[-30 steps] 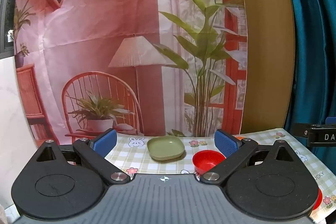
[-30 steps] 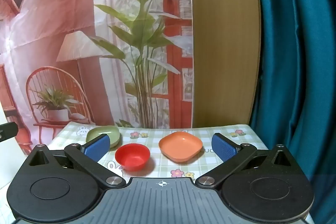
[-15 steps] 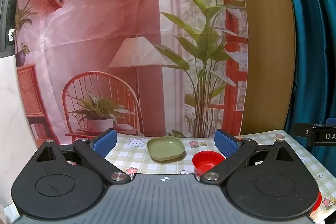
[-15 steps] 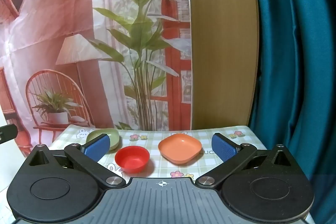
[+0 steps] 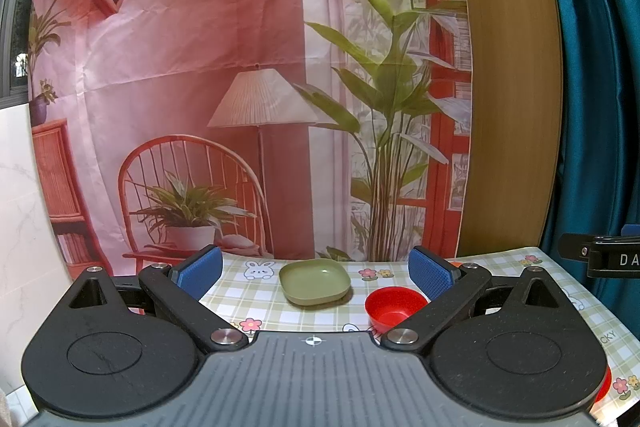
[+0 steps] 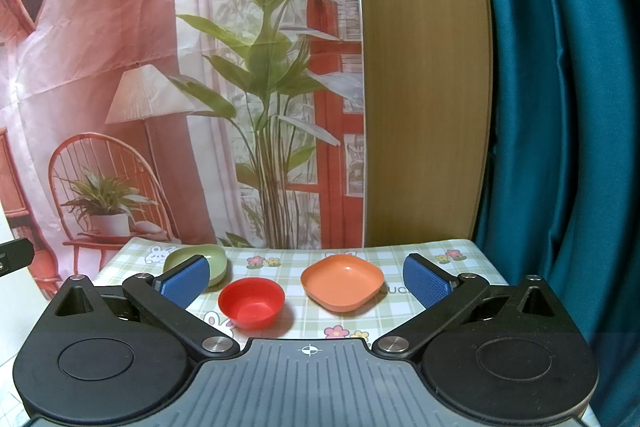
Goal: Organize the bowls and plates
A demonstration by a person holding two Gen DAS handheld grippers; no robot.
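I see my left gripper [image 5: 316, 271] with its blue fingers [image 5: 198, 269] wide apart and nothing between them that they touch. The green plate [image 5: 315, 281] lies ahead of it, in the gap between the two fingers but farther out on the surface [image 5: 256, 301]. The red bowl [image 5: 394, 308] sits to the right of the green plate, close to my right-side finger, and part of it hides behind that finger's black arm. A small bit of something orange peeks out behind the same finger, but I cannot tell what it is from here.

My right gripper [image 6: 308, 277] also has its blue fingers [image 6: 424, 283] wide apart and holds nothing. In its view the red bowl [image 6: 251, 302] and the orange plate [image 6: 342, 281] both lie ahead in the gap between the fingers, side by side but not touching. The bowl is nearer to the left finger and the orange plate is nearer to the right one. The green plate [image 6: 200, 254] is farther back on the left, partly hidden behind the left finger.

Both grippers are held level, a little above the surface, and point toward the wall picture [image 6: 160, 67] with the plant and lamp. The surface has a checked cloth with flowers and bunnies. A blue curtain [image 6: 560, 107] hangs on the right.
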